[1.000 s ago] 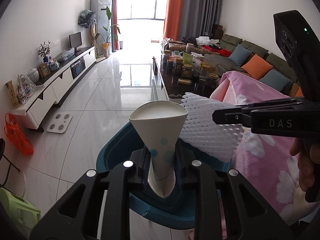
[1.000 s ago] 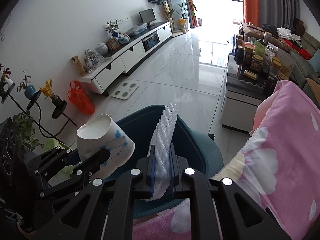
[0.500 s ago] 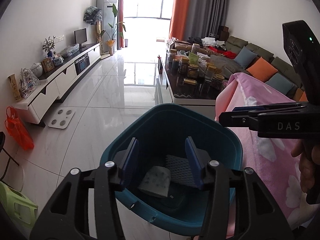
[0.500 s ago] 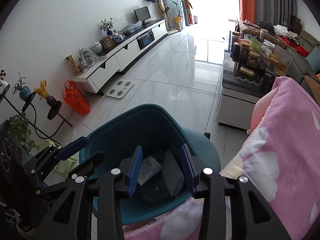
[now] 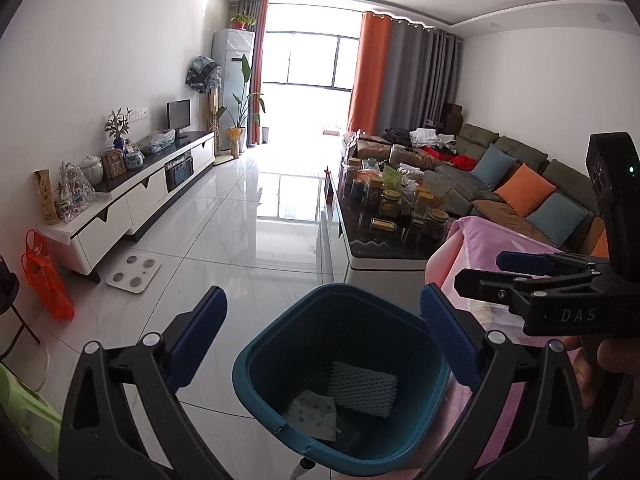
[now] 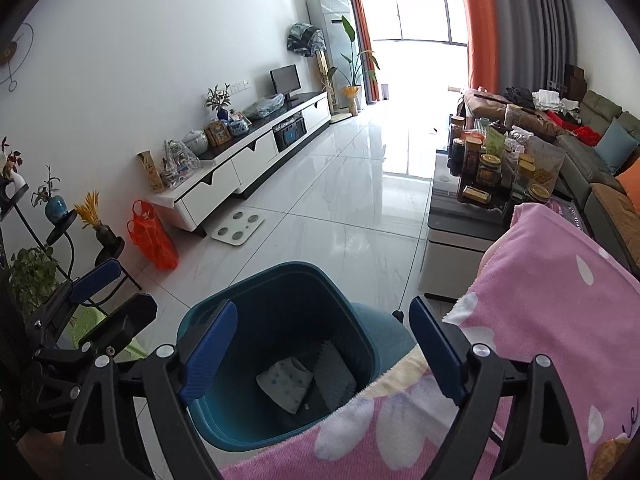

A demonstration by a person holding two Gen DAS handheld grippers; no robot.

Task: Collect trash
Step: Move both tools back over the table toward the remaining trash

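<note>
A teal bin [image 5: 348, 308] stands on the floor just below both grippers. At its bottom lie a flattened paper cup [image 5: 314, 414] with blue dots and a white foam net [image 5: 362, 388]. In the right wrist view the same bin [image 6: 288, 280] holds the cup [image 6: 286, 380] and the net [image 6: 334, 374]. My left gripper [image 5: 322, 336] hangs above the bin, its jaws opening wide with nothing between them. My right gripper [image 6: 322, 350] is also opening over the bin, empty. Each gripper shows in the other's view, the right one [image 5: 520, 270] and the left one [image 6: 106, 292].
A pink flowered blanket [image 6: 552, 304] lies right of the bin, its edge over the rim. A coffee table [image 5: 384, 248] crowded with jars stands beyond. A white TV cabinet [image 5: 132, 204], a scale [image 5: 134, 272] and an orange bag [image 5: 46, 280] sit at the left. A sofa [image 5: 516, 184] runs along the right.
Both grippers opened and let go: the paper cup and the foam net dropped into the bin. Both hands rose a little and tilted up.
</note>
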